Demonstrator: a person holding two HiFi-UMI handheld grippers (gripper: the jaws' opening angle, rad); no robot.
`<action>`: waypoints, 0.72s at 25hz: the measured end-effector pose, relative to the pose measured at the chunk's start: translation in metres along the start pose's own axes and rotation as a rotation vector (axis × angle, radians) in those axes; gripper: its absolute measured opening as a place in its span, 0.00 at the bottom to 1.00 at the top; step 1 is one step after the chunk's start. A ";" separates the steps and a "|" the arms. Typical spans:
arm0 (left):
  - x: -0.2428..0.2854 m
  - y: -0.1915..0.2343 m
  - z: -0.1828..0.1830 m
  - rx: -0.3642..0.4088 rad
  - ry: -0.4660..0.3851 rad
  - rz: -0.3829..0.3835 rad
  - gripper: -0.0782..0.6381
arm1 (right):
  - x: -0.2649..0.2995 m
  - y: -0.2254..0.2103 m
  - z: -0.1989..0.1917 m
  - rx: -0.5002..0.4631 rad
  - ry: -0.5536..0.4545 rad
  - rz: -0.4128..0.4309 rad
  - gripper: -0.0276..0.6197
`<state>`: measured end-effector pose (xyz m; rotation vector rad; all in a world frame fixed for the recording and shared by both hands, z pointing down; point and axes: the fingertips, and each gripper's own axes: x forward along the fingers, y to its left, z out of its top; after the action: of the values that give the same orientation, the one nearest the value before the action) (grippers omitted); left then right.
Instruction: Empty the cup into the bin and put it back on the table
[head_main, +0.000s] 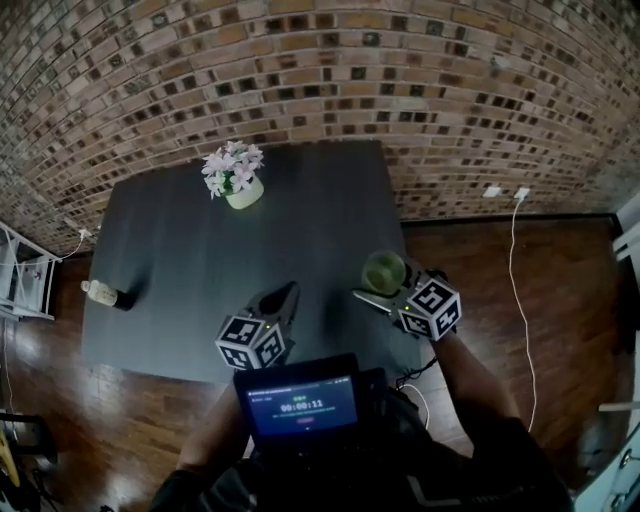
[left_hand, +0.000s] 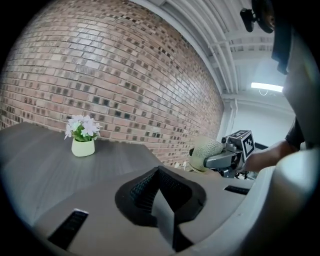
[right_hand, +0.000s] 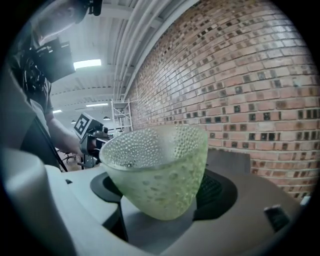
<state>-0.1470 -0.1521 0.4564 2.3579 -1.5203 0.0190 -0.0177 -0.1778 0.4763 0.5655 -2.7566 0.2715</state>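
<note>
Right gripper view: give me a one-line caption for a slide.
Right gripper holding a pale green dimpled cup, brick wall behind, left gripper in the background at left.

Dark top (head_main: 505, 450). Grey plastic left tongs (head_main: 289, 294) and right tongs (head_main: 384, 284), each with a black-and-white marker cube (head_main: 250, 343). Black chest unit (head_main: 375, 385) with lit timer screen (head_main: 302, 405).

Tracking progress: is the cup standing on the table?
No, the right gripper holds the cup between its jaws, off the table.
</note>
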 end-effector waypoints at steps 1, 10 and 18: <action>0.004 -0.005 0.002 0.006 -0.001 -0.017 0.10 | -0.007 -0.004 0.001 0.007 -0.007 -0.017 0.65; 0.039 -0.053 0.011 0.038 -0.002 -0.129 0.10 | -0.087 -0.047 -0.004 0.027 0.000 -0.158 0.65; 0.062 -0.080 0.018 0.055 0.007 -0.192 0.10 | -0.159 -0.091 -0.024 0.065 0.054 -0.274 0.65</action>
<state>-0.0522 -0.1821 0.4297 2.5350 -1.2993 0.0239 0.1644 -0.1982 0.4563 0.9276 -2.5858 0.3068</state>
